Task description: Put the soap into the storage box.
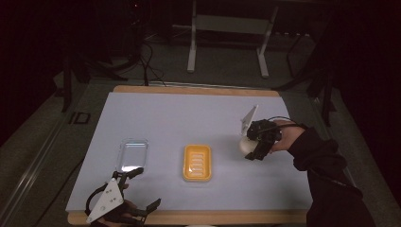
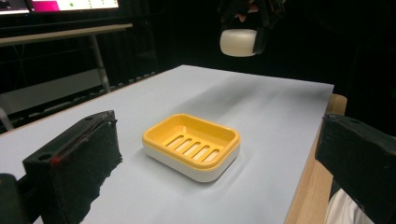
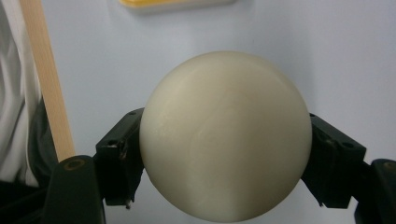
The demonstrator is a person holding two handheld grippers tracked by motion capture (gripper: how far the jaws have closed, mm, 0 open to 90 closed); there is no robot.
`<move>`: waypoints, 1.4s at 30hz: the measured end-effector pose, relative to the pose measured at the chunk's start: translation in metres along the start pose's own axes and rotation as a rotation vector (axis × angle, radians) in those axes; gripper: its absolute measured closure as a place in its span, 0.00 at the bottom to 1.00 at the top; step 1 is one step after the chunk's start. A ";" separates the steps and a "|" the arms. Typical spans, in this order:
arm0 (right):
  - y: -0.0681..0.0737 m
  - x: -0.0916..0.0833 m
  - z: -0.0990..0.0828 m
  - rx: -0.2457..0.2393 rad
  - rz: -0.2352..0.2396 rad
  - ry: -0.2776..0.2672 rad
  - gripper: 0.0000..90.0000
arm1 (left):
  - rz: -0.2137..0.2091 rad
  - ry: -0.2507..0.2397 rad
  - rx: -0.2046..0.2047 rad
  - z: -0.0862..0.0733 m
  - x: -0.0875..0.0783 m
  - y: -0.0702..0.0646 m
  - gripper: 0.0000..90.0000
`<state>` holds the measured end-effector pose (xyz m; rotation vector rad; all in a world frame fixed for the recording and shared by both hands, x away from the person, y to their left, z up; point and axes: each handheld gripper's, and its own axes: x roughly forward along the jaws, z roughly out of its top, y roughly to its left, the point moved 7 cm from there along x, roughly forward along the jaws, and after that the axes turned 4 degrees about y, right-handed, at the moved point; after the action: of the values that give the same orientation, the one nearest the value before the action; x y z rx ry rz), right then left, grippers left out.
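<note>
Pale mat (image 1: 189, 118), soap (image 1: 245, 145) airborne, dish (image 1: 197, 162) apart

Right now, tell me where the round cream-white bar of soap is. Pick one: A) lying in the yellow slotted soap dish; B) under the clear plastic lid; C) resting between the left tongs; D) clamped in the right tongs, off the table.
D: the round cream-white bar of soap sits clamped between the right tongs, raised above the table, while the yellow slotted soap dish lies empty.

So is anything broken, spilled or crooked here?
Nothing stands out. The yellow soap dish and clear lid lie flat and apart on the table, and the right gripper holds the cream soap up.
</note>
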<state>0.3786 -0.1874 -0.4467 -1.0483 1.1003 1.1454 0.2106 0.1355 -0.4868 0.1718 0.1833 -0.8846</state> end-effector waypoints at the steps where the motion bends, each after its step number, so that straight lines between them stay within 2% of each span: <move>1: 0.001 0.000 0.003 -0.008 -0.002 -0.003 0.28 | 0.000 0.001 0.000 0.000 0.000 0.000 0.00; 17: 0.018 0.006 0.052 -0.120 0.003 -0.019 0.28 | -0.005 -0.001 0.001 0.000 -0.001 -0.001 0.00; 24: 0.026 0.015 0.071 -0.153 0.016 -0.060 0.28 | -0.007 0.001 0.003 0.000 0.000 -0.001 0.00; 32: 0.032 0.022 0.088 -0.176 0.019 -0.130 0.28 | -0.011 0.001 0.005 0.000 -0.001 -0.002 0.00; 42: 0.039 0.035 0.104 -0.175 0.027 -0.191 0.28 | -0.014 -0.003 0.008 0.001 -0.002 -0.002 0.00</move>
<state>0.3538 -0.0756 -0.4672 -1.0368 0.8786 1.3535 0.2078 0.1349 -0.4856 0.1772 0.1784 -0.8999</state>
